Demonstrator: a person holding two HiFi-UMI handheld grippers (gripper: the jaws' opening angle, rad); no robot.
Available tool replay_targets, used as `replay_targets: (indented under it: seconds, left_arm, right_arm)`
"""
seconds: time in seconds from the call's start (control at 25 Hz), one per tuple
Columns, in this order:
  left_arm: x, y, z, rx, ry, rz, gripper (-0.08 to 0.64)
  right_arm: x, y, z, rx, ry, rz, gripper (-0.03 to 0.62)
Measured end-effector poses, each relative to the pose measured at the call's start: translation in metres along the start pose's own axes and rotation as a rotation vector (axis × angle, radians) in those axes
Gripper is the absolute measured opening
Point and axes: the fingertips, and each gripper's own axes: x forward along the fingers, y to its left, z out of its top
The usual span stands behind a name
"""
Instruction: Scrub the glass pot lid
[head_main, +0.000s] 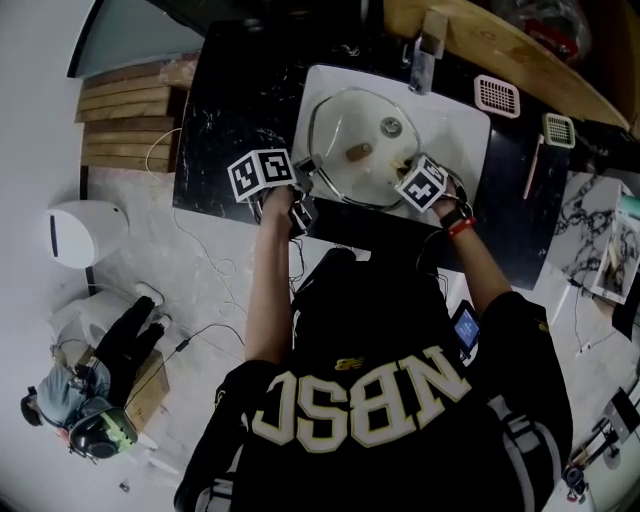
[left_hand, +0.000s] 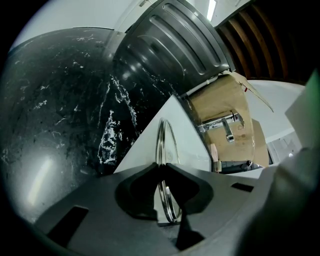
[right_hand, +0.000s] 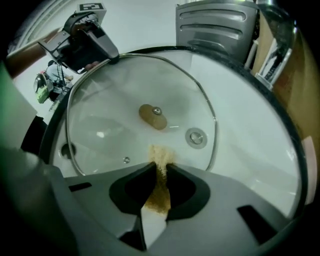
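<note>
Here's the glass pot lid (head_main: 345, 125) inside the white sink (head_main: 455, 120), above the drain (head_main: 391, 127). The left gripper (head_main: 308, 172) has it by the metal rim, jaws narrow and pinched on that edge. On the other side, the right gripper (head_main: 408, 168) has its jaws clamped on a brown scouring pad (right_hand: 160, 185), whose tip is right at the glass near the lid's brown knob (right_hand: 152, 116). The sink is set in a black marble counter (head_main: 230, 100), chrome faucet (head_main: 425, 55) at the back. Stacked wooden planks (head_main: 125, 115) lie beside the counter, above a pale marbled floor (head_main: 200, 260). Another person (head_main: 95, 400) sits down low on that floor.
</note>
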Motion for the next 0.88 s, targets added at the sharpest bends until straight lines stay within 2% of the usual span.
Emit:
replay_targets:
  seconds: [0.2, 0.36, 0.6, 0.72, 0.88]
  left_arm:
    - [0.000, 0.000, 0.001, 0.004, -0.002, -0.004, 0.066]
    - [-0.001, -0.001, 0.000, 0.004, -0.001, -0.006, 0.066]
    - [0.000, -0.001, 0.000, -0.001, 0.008, -0.014, 0.066]
    - [-0.001, -0.001, 0.000, -0.001, 0.007, -0.013, 0.066]
    - [0.000, -0.001, 0.000, 0.007, 0.007, -0.011, 0.066]
  right_arm:
    - [-0.009, 0.026, 0.012, -0.042, -0.010, 0.105, 0.066]
    - [-0.021, 0.052, 0.031, -0.018, -0.069, 0.208, 0.067]
    - [-0.025, 0.069, 0.055, -0.010, -0.136, 0.204, 0.066]
    - [-0.026, 0.076, 0.075, 0.020, -0.200, 0.219, 0.066]
    - [-0.029, 0.077, 0.106, 0.038, -0.285, 0.198, 0.067]
